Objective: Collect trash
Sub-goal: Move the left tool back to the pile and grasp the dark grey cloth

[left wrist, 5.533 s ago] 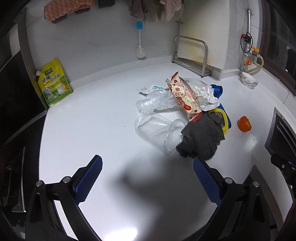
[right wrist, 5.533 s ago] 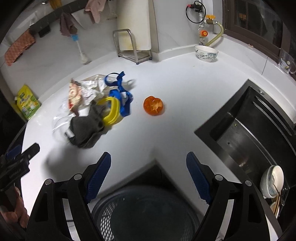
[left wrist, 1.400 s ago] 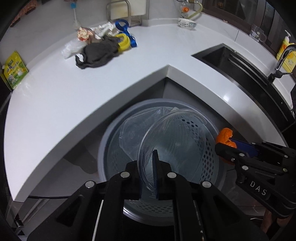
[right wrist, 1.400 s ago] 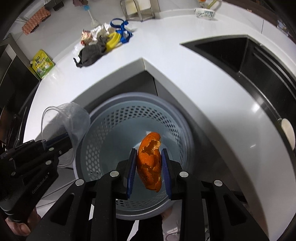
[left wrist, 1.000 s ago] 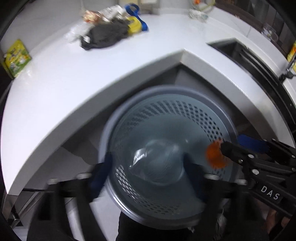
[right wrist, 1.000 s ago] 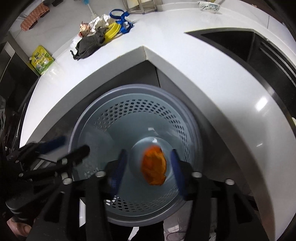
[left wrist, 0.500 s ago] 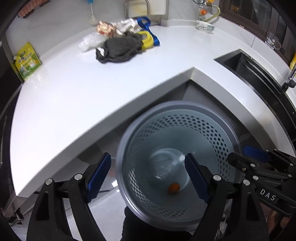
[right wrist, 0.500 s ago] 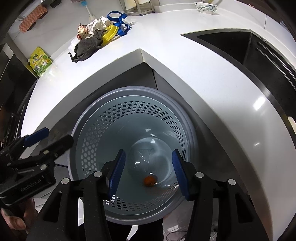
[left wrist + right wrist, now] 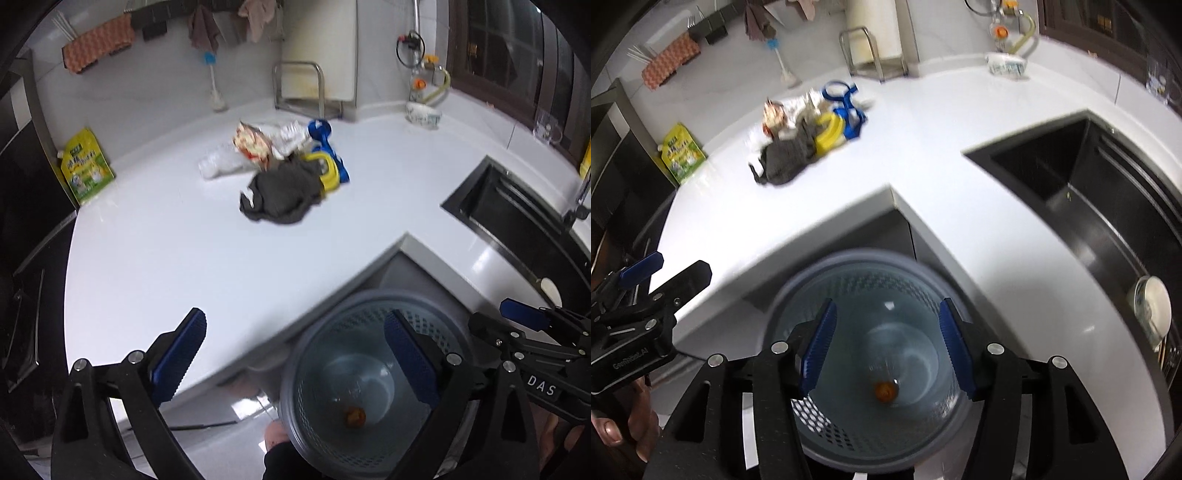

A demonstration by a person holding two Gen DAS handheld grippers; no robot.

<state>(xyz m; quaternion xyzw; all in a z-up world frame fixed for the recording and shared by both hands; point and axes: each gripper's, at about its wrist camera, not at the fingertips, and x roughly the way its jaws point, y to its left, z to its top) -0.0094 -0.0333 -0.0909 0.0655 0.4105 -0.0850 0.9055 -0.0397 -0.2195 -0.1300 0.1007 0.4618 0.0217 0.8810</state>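
Fingers [image 9: 408, 360] now empty and opening, orange peel [image 9: 885, 390] down in bin [image 9: 849, 273]

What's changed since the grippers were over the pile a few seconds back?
The clear plastic cup and orange peel have left the counter and now lie in the trash bin. The left gripper and right gripper let go; their empty jaws are opening. The trash pile stayed put.

bins [image 9: 798, 295]: 1 | orange peels [image 9: 885, 390]: 1 | cloths [image 9: 284, 192]: 1 | bowls [image 9: 423, 114]: 1 | pouches [image 9: 85, 168]: 1
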